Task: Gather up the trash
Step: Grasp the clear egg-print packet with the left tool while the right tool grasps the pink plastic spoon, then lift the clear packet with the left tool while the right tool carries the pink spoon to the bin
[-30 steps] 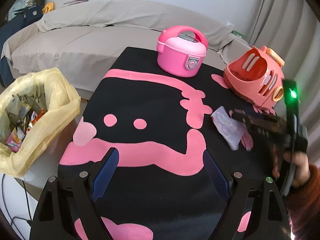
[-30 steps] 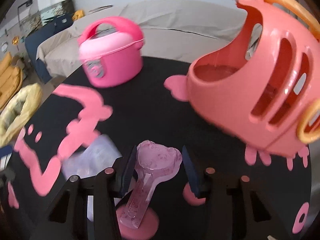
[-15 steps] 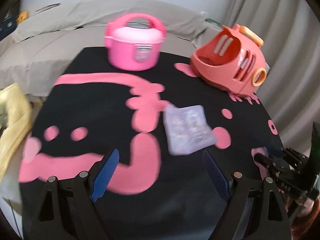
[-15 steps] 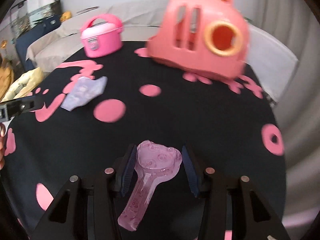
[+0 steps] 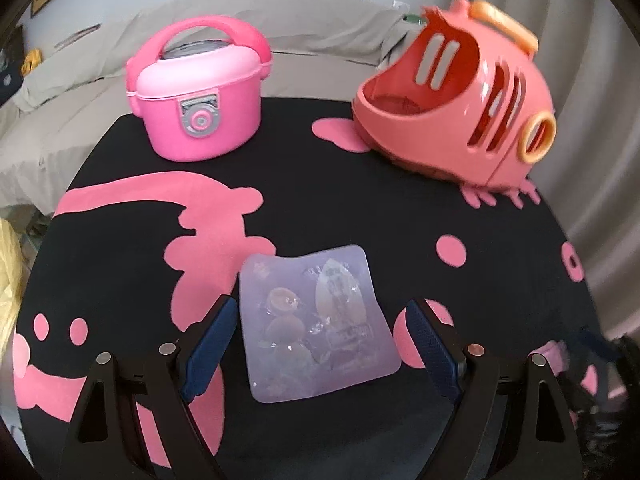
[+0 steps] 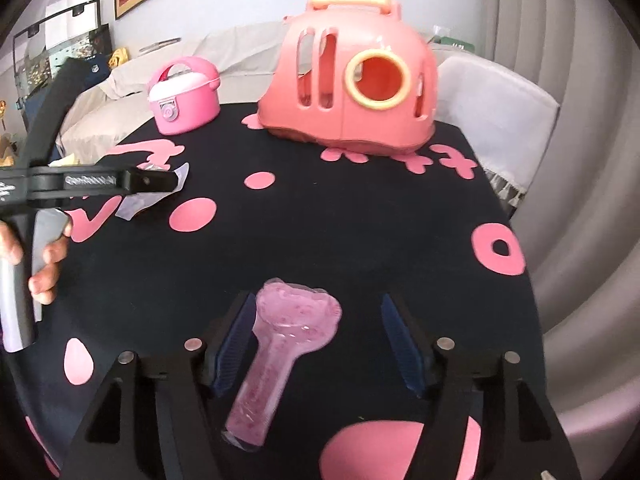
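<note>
A clear lilac plastic blister wrapper (image 5: 316, 324) lies flat on the black-and-pink tablecloth (image 5: 320, 200), between the fingers of my left gripper (image 5: 318, 344), which is open around it. It also shows in the right wrist view (image 6: 148, 196), partly behind the left gripper (image 6: 152, 180). My right gripper (image 6: 318, 344) is open, with a pink translucent spoon-shaped plastic piece (image 6: 280, 352) between its fingers, close to the left finger (image 6: 234, 344). I cannot tell whether the piece rests on the cloth. A yellow trash bag (image 5: 6, 292) shows at the far left edge.
A pink toy rice cooker (image 5: 198, 104) stands at the back left of the table. A salmon toy carrier (image 5: 456, 108) stands at the back right. A grey sofa (image 5: 300, 40) lies behind the table, and a covered chair (image 6: 492, 112) beside it.
My left gripper swung right and moved over the lilac wrapper, which now lies between its fingers. My right gripper drew back from the carrier with the pink piece, then opened wider.
</note>
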Demonstrator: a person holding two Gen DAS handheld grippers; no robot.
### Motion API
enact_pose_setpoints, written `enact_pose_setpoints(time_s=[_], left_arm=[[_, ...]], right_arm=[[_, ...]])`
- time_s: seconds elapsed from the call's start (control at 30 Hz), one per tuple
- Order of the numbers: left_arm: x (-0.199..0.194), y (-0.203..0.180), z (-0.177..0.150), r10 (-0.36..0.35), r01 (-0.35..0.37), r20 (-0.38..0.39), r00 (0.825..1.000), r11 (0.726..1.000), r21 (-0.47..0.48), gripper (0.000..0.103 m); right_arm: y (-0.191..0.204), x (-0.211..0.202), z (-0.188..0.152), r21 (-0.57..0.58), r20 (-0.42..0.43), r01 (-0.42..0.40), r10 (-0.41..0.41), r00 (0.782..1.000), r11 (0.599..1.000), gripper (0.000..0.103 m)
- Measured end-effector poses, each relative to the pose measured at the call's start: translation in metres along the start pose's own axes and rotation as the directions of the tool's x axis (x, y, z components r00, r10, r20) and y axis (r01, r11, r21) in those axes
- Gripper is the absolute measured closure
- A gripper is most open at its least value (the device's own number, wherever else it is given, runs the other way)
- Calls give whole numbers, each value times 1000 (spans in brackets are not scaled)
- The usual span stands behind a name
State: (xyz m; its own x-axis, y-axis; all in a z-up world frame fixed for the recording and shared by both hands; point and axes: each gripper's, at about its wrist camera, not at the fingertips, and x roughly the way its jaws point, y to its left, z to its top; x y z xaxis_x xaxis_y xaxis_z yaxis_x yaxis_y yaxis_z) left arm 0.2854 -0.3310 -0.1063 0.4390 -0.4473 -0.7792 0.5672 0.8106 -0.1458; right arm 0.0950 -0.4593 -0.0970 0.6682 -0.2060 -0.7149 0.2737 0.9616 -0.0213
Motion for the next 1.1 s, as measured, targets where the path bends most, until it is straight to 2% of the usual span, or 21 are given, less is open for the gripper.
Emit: enact_pose_setpoints(time_s=[0.13, 0.23, 0.3, 0.47, 0.6, 0.93, 1.1], left_arm=[[5, -10, -4, 57, -58, 14, 998, 995, 81, 17], [5, -10, -5, 57, -59, 26, 998, 994, 93, 18], [2, -8, -7, 56, -59, 36, 998, 994, 94, 29], [-10, -5, -14, 31, -39, 73, 997, 994, 105, 39], [-30, 5, -20, -12, 7, 81, 997, 998, 66, 48], [-58, 36, -44, -30, 30, 59, 998, 1000, 2, 48], [-84, 45, -53, -16, 17, 94, 995, 1000, -15, 48]], right_arm=[[-10, -4, -5, 33, 5, -7, 7, 1000, 999, 39], [-13, -5, -8, 45, 9, -9, 9, 1000, 999, 38], [-13, -5, -10, 50, 9, -9, 9, 1000, 999, 37], [-10, -3, -11, 55, 13, -22, 22, 1000, 998, 33], [-3, -3, -11, 43, 15, -35, 35, 999, 998, 31], [8, -4, -7, 23, 22, -63, 63, 998, 998, 30], [11, 0, -7, 27, 4, -82, 82, 997, 996, 30]])
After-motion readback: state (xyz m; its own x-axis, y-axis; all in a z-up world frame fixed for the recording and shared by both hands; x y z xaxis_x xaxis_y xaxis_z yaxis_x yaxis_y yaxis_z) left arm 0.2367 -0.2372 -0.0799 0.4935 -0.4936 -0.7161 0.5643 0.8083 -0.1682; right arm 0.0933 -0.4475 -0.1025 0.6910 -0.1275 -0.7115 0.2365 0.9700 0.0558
